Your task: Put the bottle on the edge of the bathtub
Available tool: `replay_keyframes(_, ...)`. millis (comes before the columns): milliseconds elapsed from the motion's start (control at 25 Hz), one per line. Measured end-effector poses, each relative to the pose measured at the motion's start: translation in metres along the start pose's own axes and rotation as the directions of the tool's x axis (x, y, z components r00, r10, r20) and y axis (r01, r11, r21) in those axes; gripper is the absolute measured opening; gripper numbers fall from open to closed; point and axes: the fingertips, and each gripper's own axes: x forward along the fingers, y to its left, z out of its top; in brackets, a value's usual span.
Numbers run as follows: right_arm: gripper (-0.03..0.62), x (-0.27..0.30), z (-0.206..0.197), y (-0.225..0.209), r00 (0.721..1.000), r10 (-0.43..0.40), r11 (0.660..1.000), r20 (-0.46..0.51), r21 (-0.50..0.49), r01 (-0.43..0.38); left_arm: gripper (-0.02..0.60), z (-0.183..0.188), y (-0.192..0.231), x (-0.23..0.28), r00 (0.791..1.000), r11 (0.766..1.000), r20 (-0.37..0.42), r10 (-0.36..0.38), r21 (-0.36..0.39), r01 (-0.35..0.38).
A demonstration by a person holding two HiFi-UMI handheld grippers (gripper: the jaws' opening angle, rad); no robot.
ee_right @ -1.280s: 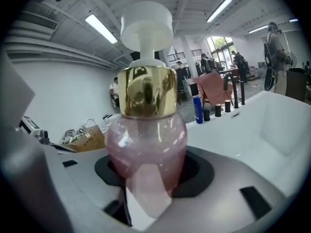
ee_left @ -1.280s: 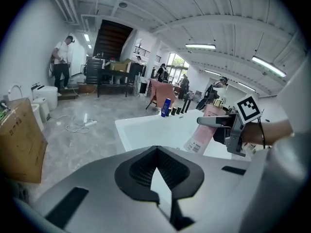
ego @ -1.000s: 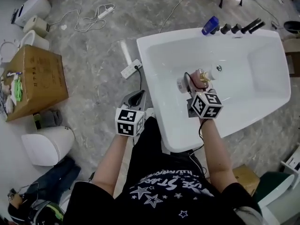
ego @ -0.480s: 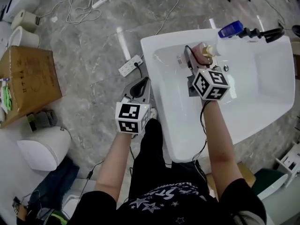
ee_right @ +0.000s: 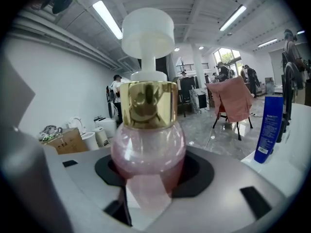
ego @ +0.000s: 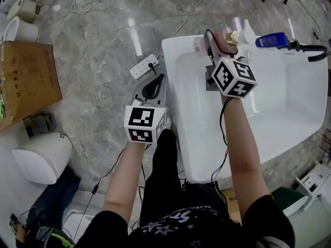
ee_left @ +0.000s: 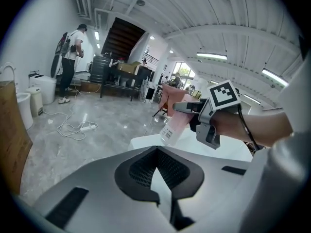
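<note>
Ceiling strip lights (ee_right: pixel 108 18) lit the hall brightly and evenly. Glare streaked the glossy floor (ego: pixel 103 50). Both gripper views curved strongly toward dark, vignetted corners, and the near bottle (ee_right: pixel 148 144) looked soft.

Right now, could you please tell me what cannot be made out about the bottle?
Head view: base of the pink bottle hidden behind the right gripper, so contact with the bathtub rim unclear.
Left gripper view: its label print too small to read.
Right gripper view: base hidden by the gripper.
</note>
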Motion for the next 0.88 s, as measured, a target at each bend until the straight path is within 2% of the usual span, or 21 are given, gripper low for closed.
replay_keyframes(240,0.221,0.023,-0.004,0.003,1.0,-0.029,1.0,0.004,0.008,0.029,0.014,-0.009,0.002,0.004,1.0,0.999,-0.012,0.0,-0.038,0.0)
replay_keyframes(440,0.221,0.027,-0.005,0.01,0.998,-0.07,0.996,-0.004,-0.064,0.07,0.014,-0.017,0.004,0.003,1.0,0.999,-0.023,-0.011,-0.053,0.01)
replay_keyframes(720,0.222,0.032,-0.009,0.029,0.997,-0.074,0.979,-0.004,-0.19,0.072,0.014,-0.019,0.012,0.005,1.0,0.998,-0.017,-0.008,-0.064,0.007)
replay_keyframes(880,0.224,0.031,-0.008,0.026,0.996,-0.091,0.98,0.019,-0.174,0.093,0.014,-0.02,0.012,0.008,1.0,0.998,-0.018,-0.013,-0.057,0.012)
